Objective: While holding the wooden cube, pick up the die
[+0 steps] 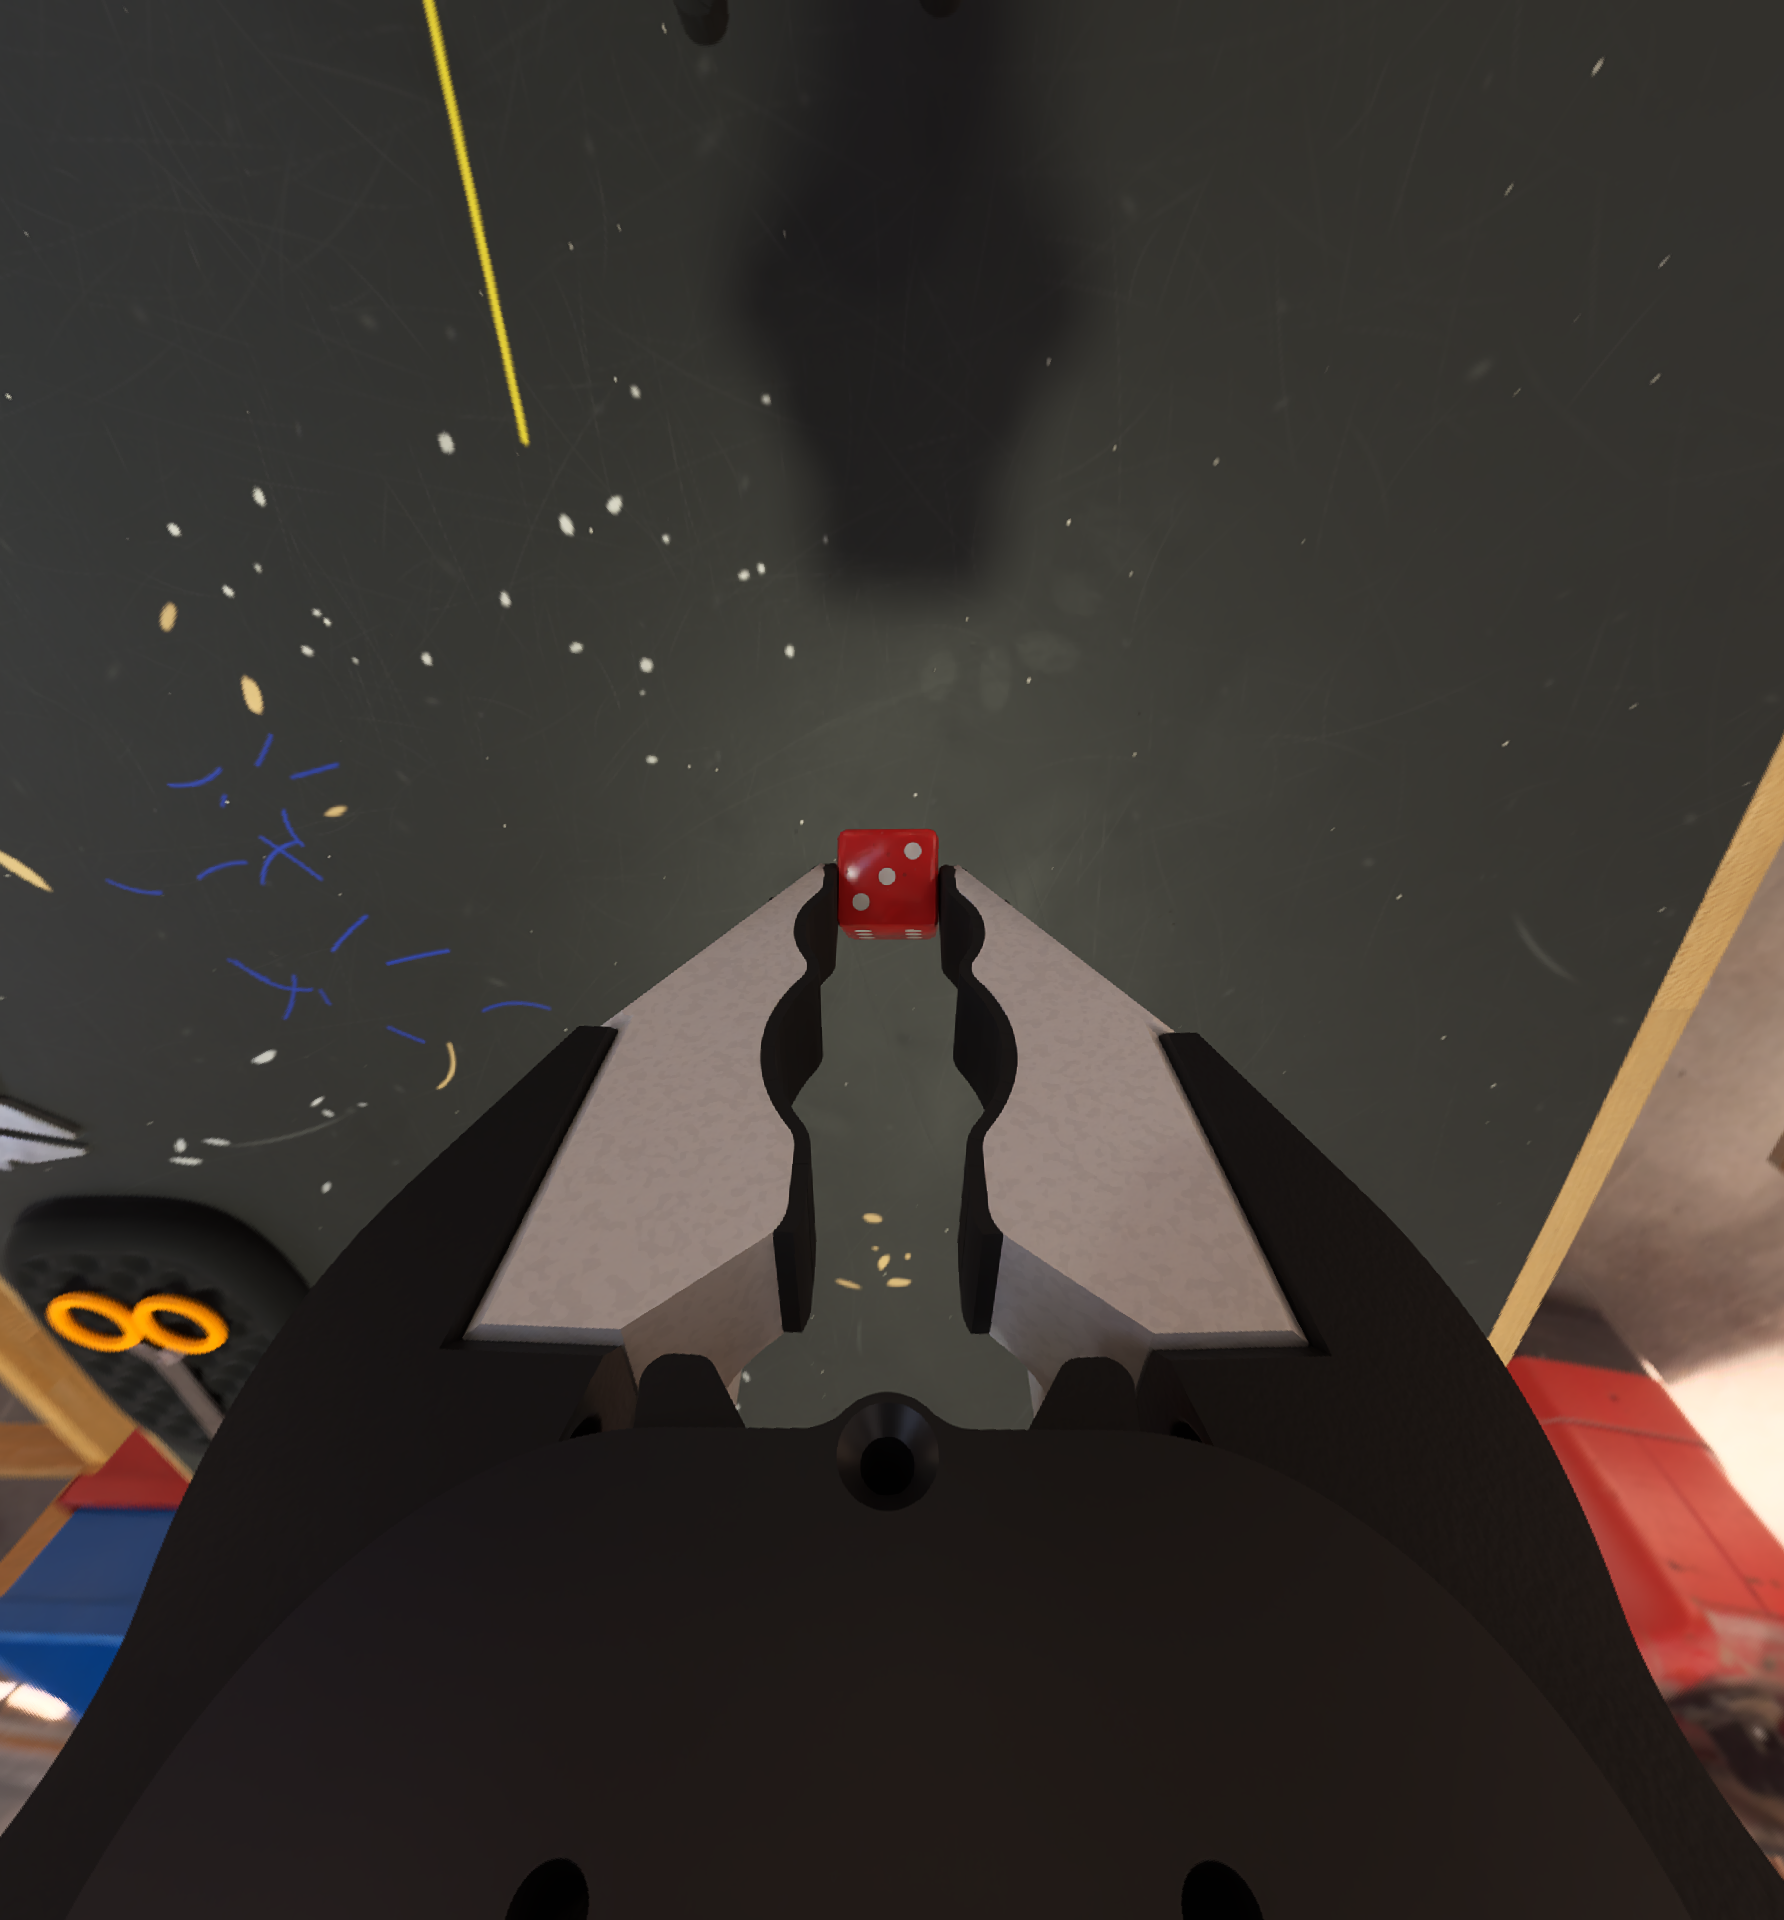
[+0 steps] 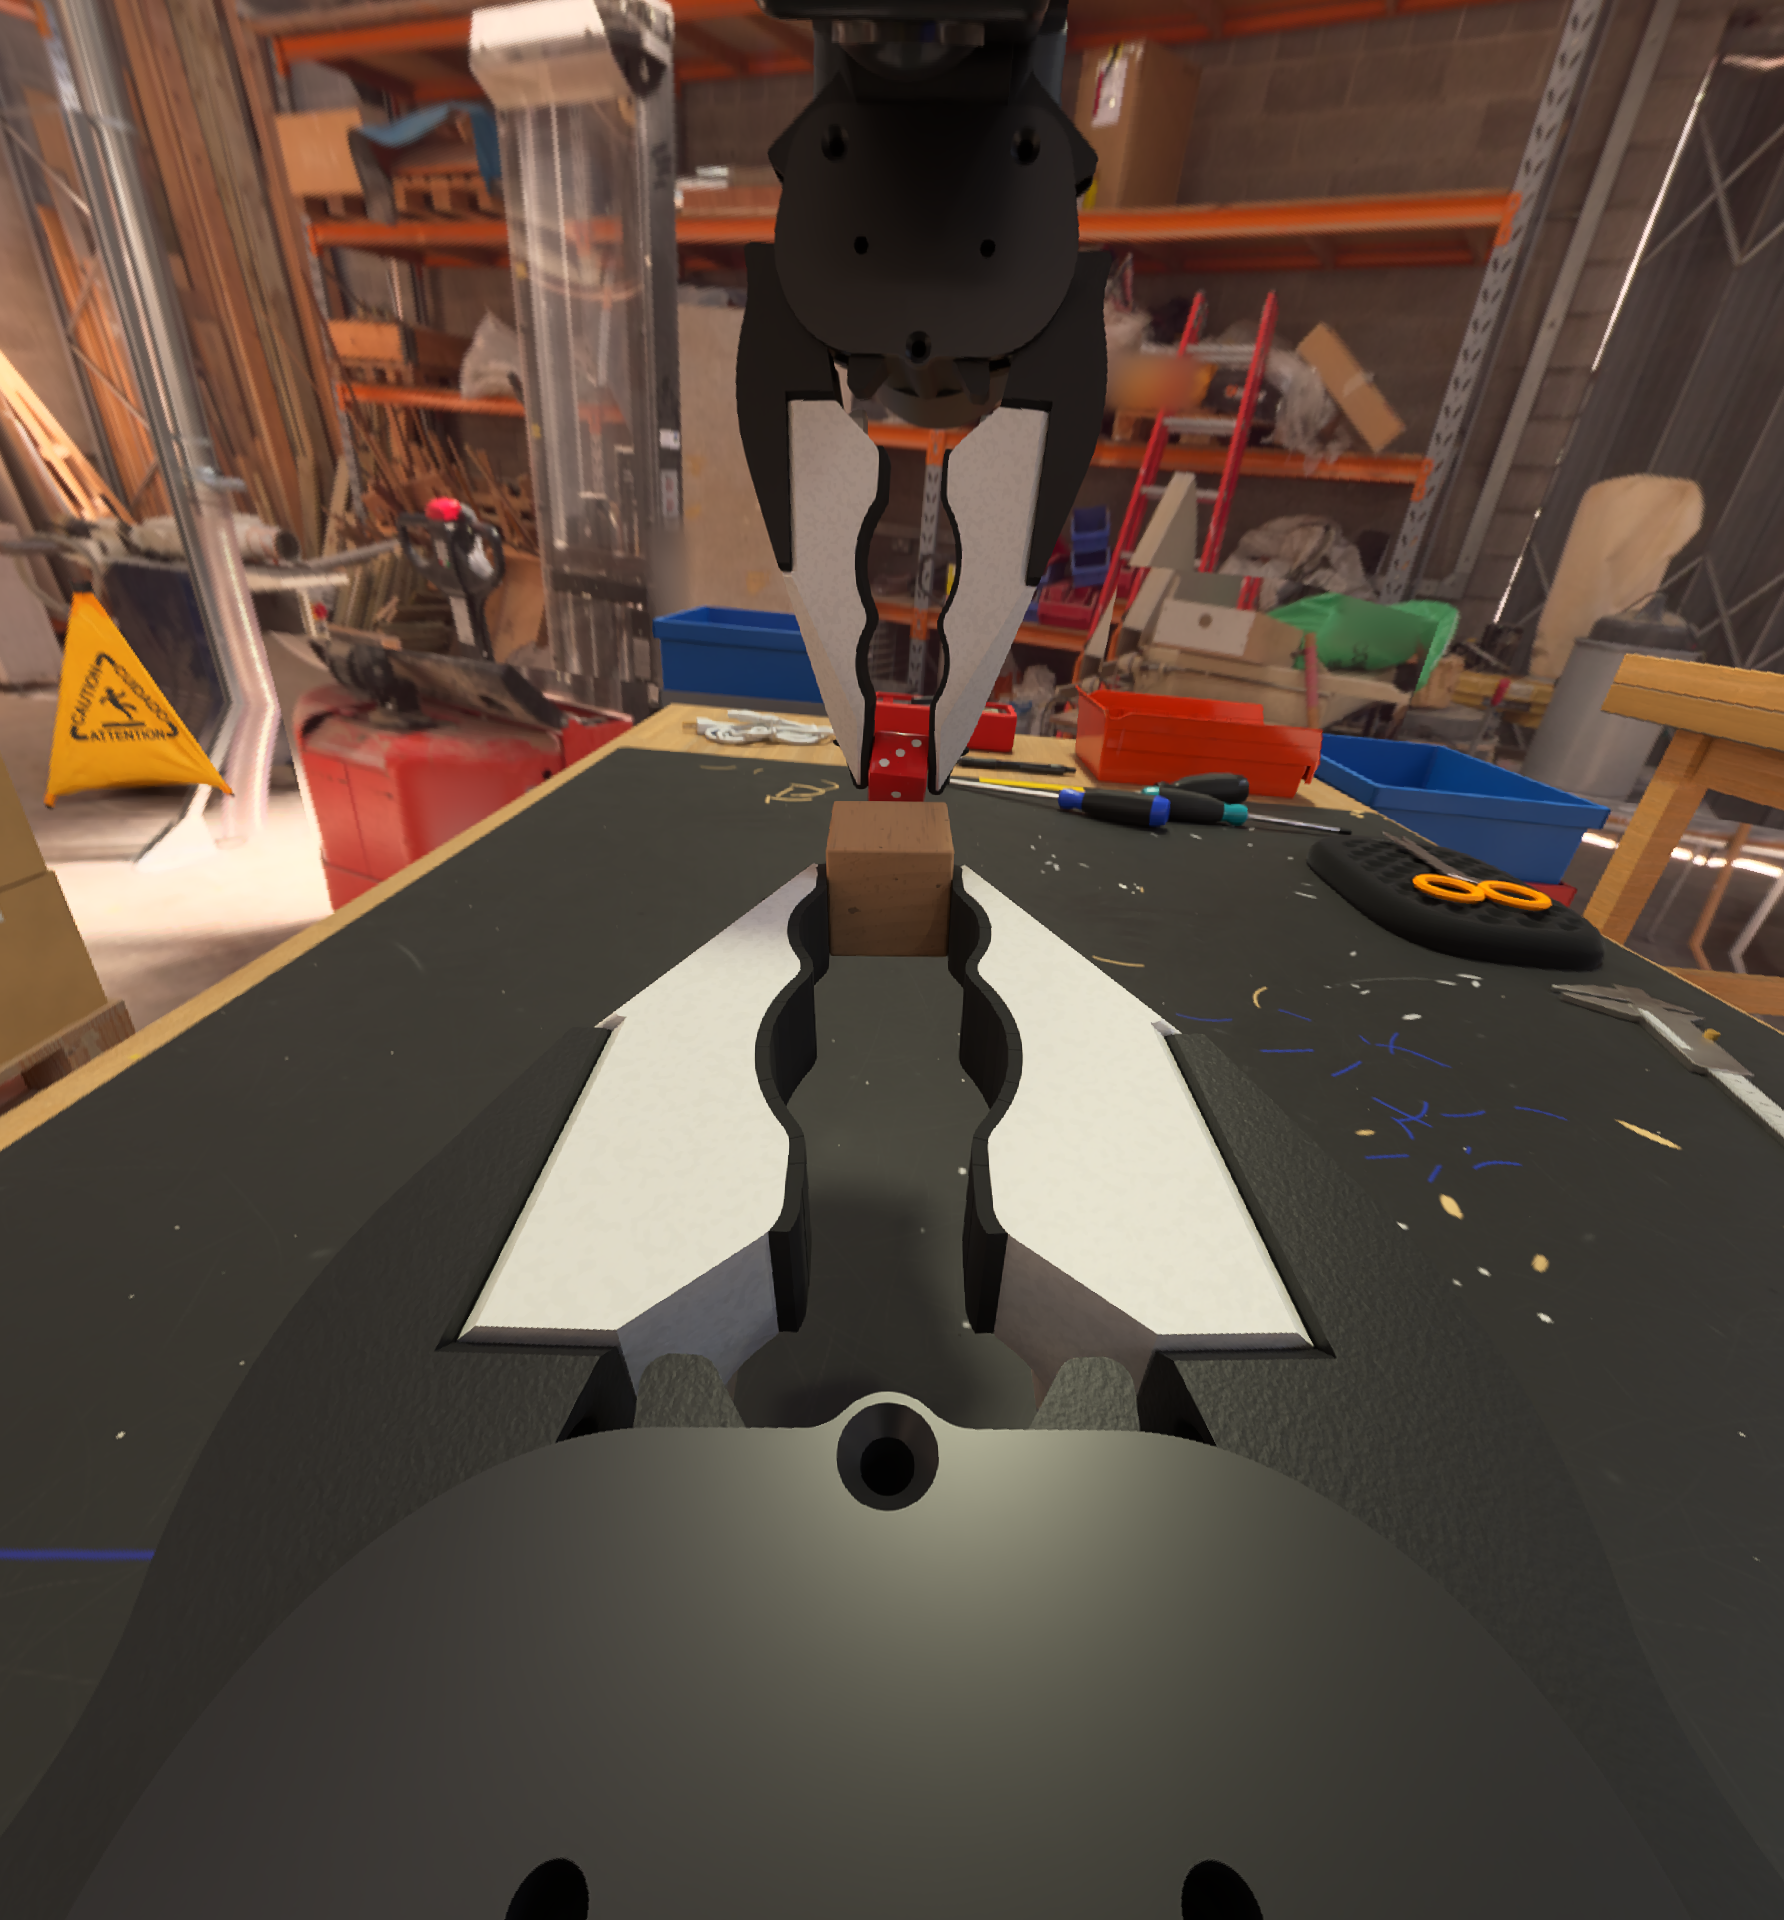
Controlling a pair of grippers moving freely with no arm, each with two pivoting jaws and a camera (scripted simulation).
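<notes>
The red die (image 1: 887, 881) with white pips sits between the fingertips of my left gripper (image 1: 888, 902), which is shut on it and points straight down at the dark table mat (image 1: 1283, 520). My right gripper (image 2: 888, 914) is shut on the wooden cube (image 2: 888, 891) and holds it above the mat (image 2: 348, 1091). In the right wrist view the left gripper (image 2: 895, 774) hangs point-down just beyond the cube with the die (image 2: 896, 767) between its tips. Whether the die touches the mat cannot be told.
Orange-handled scissors (image 2: 1480, 891) lie on a black pad (image 2: 1459, 904) at the right, also in the left wrist view (image 1: 135, 1322). A metal square ruler (image 2: 1698, 1049), screwdrivers (image 2: 1148, 805), red (image 2: 1189, 738) and blue bins (image 2: 1459, 800) lie at the far edge.
</notes>
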